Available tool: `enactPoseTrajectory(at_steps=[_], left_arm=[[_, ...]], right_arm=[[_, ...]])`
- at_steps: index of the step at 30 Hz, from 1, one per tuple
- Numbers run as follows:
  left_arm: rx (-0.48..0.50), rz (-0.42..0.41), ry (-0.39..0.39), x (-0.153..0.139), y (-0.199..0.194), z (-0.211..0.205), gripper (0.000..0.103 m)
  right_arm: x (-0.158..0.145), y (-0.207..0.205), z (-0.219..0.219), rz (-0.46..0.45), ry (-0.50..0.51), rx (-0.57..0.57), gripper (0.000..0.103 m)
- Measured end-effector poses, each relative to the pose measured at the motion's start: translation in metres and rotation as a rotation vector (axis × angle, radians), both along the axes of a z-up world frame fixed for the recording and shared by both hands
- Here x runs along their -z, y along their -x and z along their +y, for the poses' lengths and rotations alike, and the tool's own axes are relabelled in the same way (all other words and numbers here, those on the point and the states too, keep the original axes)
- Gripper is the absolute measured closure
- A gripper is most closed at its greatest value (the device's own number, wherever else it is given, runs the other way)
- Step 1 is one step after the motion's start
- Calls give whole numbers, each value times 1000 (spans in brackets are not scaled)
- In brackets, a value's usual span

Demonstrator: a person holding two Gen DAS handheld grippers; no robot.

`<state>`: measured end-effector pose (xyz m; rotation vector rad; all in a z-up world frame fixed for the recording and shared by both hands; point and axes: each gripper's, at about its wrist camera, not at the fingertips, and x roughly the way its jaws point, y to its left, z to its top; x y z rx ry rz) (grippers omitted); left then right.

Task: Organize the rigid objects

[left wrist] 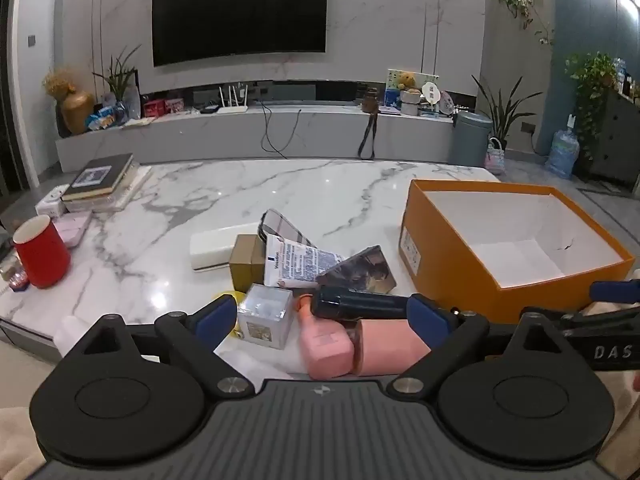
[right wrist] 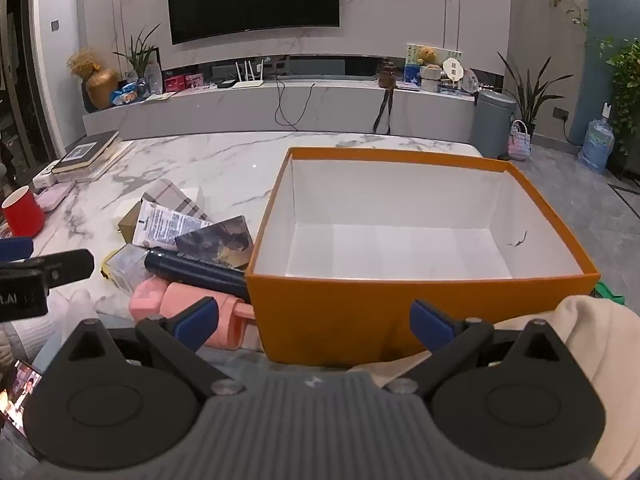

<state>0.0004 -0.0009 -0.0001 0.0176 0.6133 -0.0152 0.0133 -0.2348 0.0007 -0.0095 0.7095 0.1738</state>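
With both jaws spread and empty, the left hand-held gripper should settle squarely over the dark tube lying just ahead among the clutter, then the right hand-held gripper faces the orange box, whose bare floor only its view reveals.

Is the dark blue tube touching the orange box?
Cannot tell. In the right wrist view the dark blue tube runs behind the orange box corner, hiding any contact or gap.
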Motion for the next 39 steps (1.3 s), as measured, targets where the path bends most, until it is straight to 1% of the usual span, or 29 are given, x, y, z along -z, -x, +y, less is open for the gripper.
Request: enactPoseTrajectory(at_steps=[2,3,4,5,9,10,15,39], left_arm=[[-2,1,-15,1,-1,-4,0],[-5,-8,-4,4,5,-5,0],[-6,-5,-13,5,6,-8,0],[0,20,1,3,1,-4,0],[9,13,-14,2,2,-9,0],[18,16,-6,2,1,-2,0],[25,14,-20,2,1,-4,0],[23,12,-16,2,2,-3,0]], right_arm=[[-1,-1,-2,-6,7,6,3],[-2,-2,0,7,22,-1,3],[-2,-2,0,9,19,-7,3],[-2,-2,-1,7,10,-12,3],[1,0,1,3,9,-12,3],[1,1,1,3,7,-8,3],[0,0,-4,10,-6,4,3],[4,-1,-7,34,5,35,3]])
